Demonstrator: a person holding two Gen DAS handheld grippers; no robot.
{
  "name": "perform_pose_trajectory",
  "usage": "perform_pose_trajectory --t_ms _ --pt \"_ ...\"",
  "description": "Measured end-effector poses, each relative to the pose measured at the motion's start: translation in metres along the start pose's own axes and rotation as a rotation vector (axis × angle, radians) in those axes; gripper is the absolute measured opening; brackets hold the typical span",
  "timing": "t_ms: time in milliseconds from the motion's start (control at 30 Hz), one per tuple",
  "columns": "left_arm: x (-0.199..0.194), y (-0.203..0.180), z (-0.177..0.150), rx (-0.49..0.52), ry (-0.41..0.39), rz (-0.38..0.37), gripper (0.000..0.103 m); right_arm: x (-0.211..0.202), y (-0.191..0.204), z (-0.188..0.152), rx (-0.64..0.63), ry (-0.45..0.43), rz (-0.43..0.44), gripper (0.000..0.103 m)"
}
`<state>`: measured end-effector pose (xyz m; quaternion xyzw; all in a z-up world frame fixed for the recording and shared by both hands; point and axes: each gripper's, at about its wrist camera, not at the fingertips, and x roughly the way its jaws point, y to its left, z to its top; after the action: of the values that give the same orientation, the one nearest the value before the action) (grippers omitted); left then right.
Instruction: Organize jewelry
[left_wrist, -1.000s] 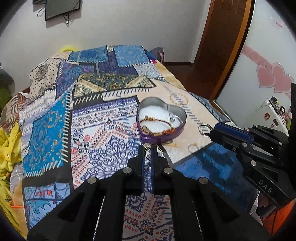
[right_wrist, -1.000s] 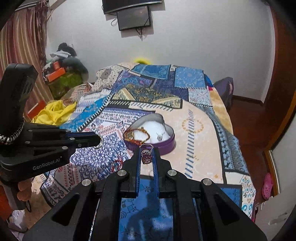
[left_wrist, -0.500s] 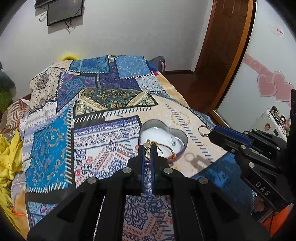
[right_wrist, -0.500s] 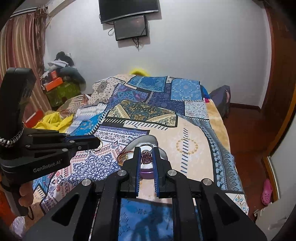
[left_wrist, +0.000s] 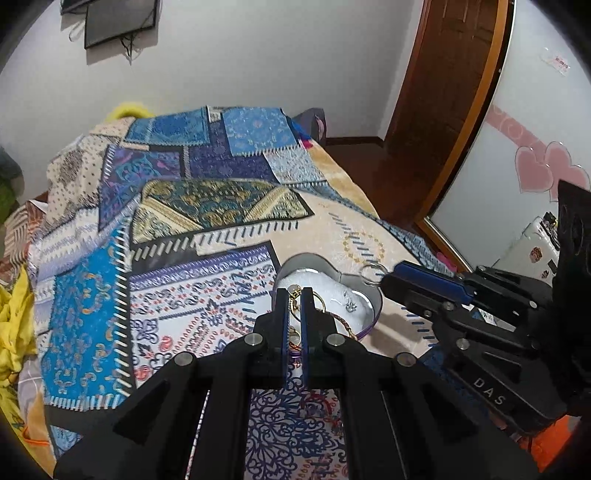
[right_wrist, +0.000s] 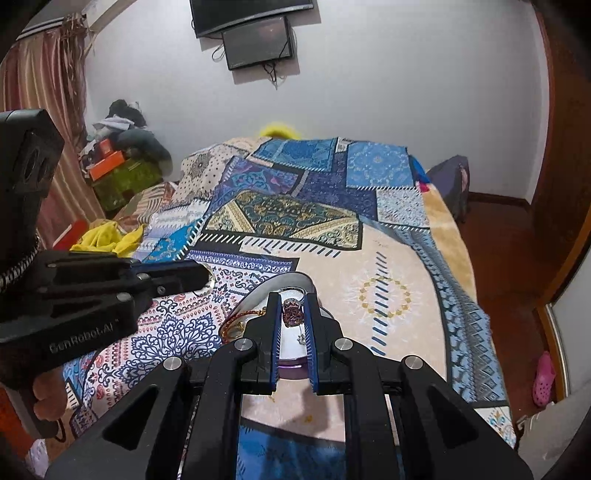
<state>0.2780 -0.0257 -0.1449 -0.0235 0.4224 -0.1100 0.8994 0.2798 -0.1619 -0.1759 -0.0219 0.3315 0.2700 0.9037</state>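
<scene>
A purple heart-shaped tin (left_wrist: 372, 316) with a white lining lies on the patchwork bed cover and holds a beaded bracelet (left_wrist: 345, 325) and a small silver piece (left_wrist: 349, 301). My left gripper (left_wrist: 294, 295) is shut on a thin gold ring (left_wrist: 295, 303) just above the tin's near side. My right gripper (right_wrist: 293, 306) is shut on a silver ring with a purple stone (right_wrist: 293, 314), above the tin (right_wrist: 291, 363). In the left wrist view the right gripper (left_wrist: 382, 278) holds that ring (left_wrist: 370, 274) over the tin's right rim.
The patchwork cover (left_wrist: 207, 206) spans the bed. Yellow cloth (left_wrist: 14, 325) lies at the left edge. A wooden door (left_wrist: 447, 88) and a mirrored wardrobe (left_wrist: 524, 155) stand to the right. Clutter (right_wrist: 118, 162) is piled by the curtain.
Both grippers have lifted and moved forward over the tin, each still holding its ring. The tin now sits right under the fingertips.
</scene>
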Motion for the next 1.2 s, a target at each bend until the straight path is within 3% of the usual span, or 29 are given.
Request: perform_pose_trajectory --t_ms 633,1100,1200 --pt "0.044 0.007 -0.007 -0.025 0.102 -0.051 0.004 0.032 -0.004 -0.004 -0.036 0.130 0.034 0.011" --pt "0.013 0.009 -0.005 -0.029 0.051 -0.023 0.005 0.009 0.007 0.002 -0.059 0.087 -0.006 0.012" --pt "-0.003 0.008 -0.007 -0.021 0.030 0.002 0.014 0.000 0.009 0.004 -0.044 0.073 -0.012 0.013"
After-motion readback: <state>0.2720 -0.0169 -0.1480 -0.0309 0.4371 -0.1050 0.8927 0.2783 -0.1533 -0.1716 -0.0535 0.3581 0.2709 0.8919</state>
